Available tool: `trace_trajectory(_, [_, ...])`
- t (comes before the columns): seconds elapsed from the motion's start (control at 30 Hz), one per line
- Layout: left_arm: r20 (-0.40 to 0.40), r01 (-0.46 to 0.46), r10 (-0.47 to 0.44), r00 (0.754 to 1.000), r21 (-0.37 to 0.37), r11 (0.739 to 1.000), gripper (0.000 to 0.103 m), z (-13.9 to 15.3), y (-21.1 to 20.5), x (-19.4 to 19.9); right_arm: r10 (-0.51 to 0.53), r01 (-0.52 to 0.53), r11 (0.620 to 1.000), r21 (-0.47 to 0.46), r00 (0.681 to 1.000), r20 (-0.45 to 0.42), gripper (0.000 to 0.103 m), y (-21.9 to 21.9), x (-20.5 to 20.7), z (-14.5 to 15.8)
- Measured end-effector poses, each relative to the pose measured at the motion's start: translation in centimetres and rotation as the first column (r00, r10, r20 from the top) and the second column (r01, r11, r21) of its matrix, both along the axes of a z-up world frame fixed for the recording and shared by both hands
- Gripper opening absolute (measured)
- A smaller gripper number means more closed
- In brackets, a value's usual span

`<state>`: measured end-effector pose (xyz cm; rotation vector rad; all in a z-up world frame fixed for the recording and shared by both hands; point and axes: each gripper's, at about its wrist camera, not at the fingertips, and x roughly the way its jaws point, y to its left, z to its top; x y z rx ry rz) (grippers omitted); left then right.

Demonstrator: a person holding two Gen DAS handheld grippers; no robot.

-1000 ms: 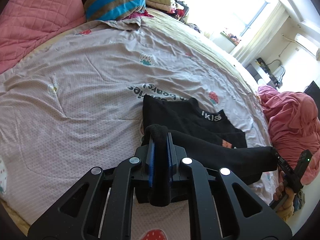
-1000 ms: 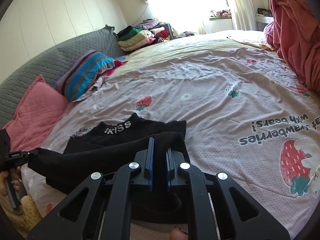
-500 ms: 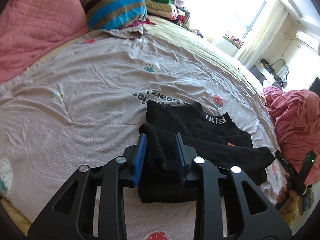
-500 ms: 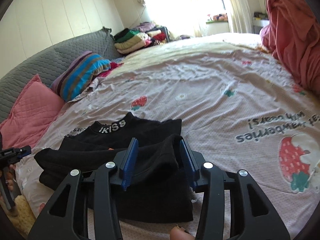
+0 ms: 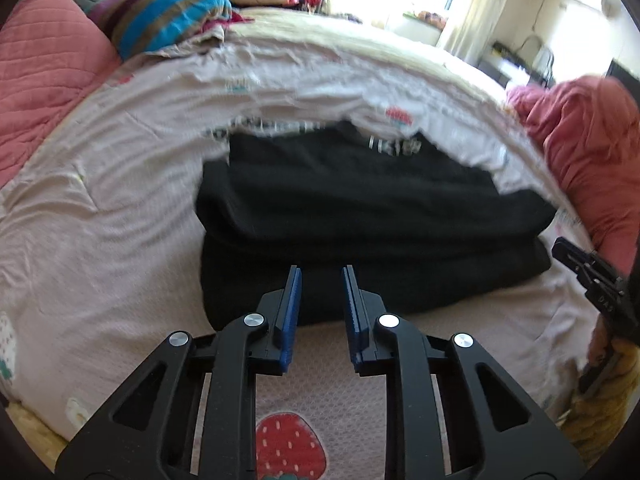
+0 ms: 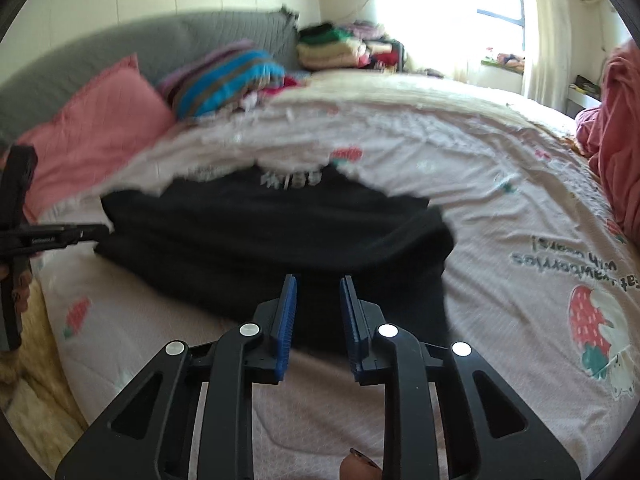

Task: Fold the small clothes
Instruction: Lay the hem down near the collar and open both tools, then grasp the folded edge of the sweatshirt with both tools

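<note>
Left tool (image 5: 320,280) is pointing down and fwd at the near edge of the black garment (image 5: 360,216), fingers parted w/ a narrow gap, nothing between them; jaws have just been closing after letting go of the cloth. Blue pads (image 5: 291,312) are sitting over the garment's front edge, not pinching it.

Right tool (image 6: 318,288) is tilting down the same way at the other end of the garment (image 6: 280,232), also slightly apart, empty, jaws just been closing. In the left view the right tool is showing at the right edge, a hand (image 5: 600,344) wrapping its handle; in the right view the left tool is sitting at the left edge, its tip close to the garment's corner.

Garment is lying folded flat on the bed sheet (image 5: 100,200), strawberry print, white lettering on its collar at the far side. Both views blurry.

No containers in view. Pink pillow (image 6: 96,128) and striped pillow (image 6: 228,76) are lying at the head of the bed, stacked clothes (image 6: 332,48) behind them, pink blanket (image 5: 592,144) bunched at the bed's side.
</note>
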<state>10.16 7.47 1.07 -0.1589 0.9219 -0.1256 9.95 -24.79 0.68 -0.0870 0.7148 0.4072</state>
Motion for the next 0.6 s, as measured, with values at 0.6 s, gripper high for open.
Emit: trace_trajectory(0.6, [-0.028, -0.011, 0.015, 0.999, 0.133, 0.991, 0.017, -2.4, -1.4, 4.2, -0.067, 0.064, 0.997, -0.036, 0.992, -0.105, 0.022, 1.8, 7.3, -3.6])
